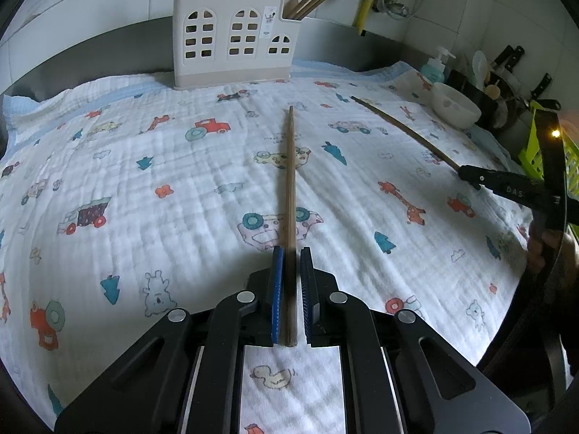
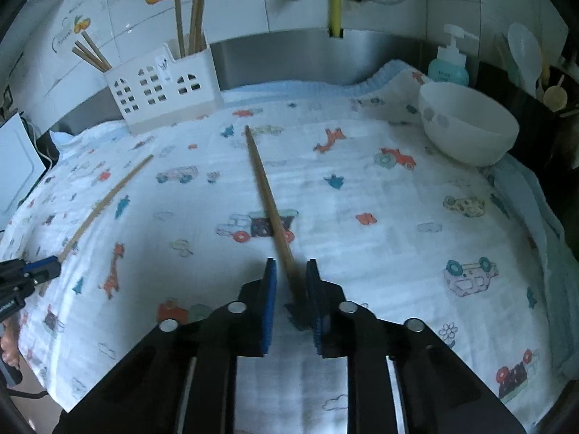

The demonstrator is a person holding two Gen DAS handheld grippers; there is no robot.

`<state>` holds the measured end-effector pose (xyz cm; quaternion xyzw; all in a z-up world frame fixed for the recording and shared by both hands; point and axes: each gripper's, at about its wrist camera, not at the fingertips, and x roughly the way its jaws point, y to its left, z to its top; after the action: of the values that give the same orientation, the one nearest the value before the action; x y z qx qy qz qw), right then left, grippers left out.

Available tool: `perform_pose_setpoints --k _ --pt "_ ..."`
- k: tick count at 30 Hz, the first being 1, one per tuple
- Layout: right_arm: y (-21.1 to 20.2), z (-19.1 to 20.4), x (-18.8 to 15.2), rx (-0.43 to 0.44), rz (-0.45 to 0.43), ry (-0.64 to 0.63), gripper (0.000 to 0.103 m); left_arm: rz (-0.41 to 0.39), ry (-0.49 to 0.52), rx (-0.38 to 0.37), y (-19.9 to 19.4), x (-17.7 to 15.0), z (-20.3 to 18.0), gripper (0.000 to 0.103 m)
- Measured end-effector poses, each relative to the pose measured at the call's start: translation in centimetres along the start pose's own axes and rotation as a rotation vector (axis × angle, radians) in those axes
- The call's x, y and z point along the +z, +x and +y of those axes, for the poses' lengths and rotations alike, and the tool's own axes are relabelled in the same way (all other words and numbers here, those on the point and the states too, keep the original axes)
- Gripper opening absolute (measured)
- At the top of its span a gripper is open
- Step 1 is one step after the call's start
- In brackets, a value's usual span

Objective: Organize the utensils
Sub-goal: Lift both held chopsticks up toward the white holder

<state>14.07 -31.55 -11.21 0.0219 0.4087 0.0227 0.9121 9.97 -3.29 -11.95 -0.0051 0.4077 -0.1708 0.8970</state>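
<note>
1. Printed cloth [image 1: 152, 188] covers the counter; a white utensil holder [image 1: 231, 41] with chopsticks stands at 12 o'clock.
2. Left gripper [image 1: 291, 253] is closed on a chopstick [image 1: 290, 181] pointing toward 12.
3. Right gripper [image 2: 291, 266] has a second chopstick [image 2: 266, 188] between its jaws, pointing to 11; whether they clamp it is unclear.

You have open cloth [image 1: 144, 188] ahead up to the utensil holder [image 1: 231, 39] at the back; the white bowl [image 2: 468, 123] and soap bottle [image 2: 448, 63] block your right.
</note>
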Motion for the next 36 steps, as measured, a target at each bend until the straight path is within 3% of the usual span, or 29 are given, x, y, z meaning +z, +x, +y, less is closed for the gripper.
perform_pose_setpoints --k 7,13,28,36 --pt "-0.6 0.5 -0.4 0.002 -0.015 -0.017 0.008 0.009 0.033 0.012 0.3 0.2 -0.4 0.009" --pt "-3.6 1.9 0.2 0.033 -0.087 -0.022 0.007 0.016 0.037 0.031 0.2 0.9 -0.6 0.005" --pt "-10.9 5.3 5.9 0.167 -0.263 -0.080 0.007 -0.240 0.038 -0.011 -5.4 5.2 -1.7 0.005" --pt "-11.8 7.7 9.8 0.225 -0.268 -0.156 0.006 -0.265 0.071 -0.028 -5.5 8.1 -2.1 0.005"
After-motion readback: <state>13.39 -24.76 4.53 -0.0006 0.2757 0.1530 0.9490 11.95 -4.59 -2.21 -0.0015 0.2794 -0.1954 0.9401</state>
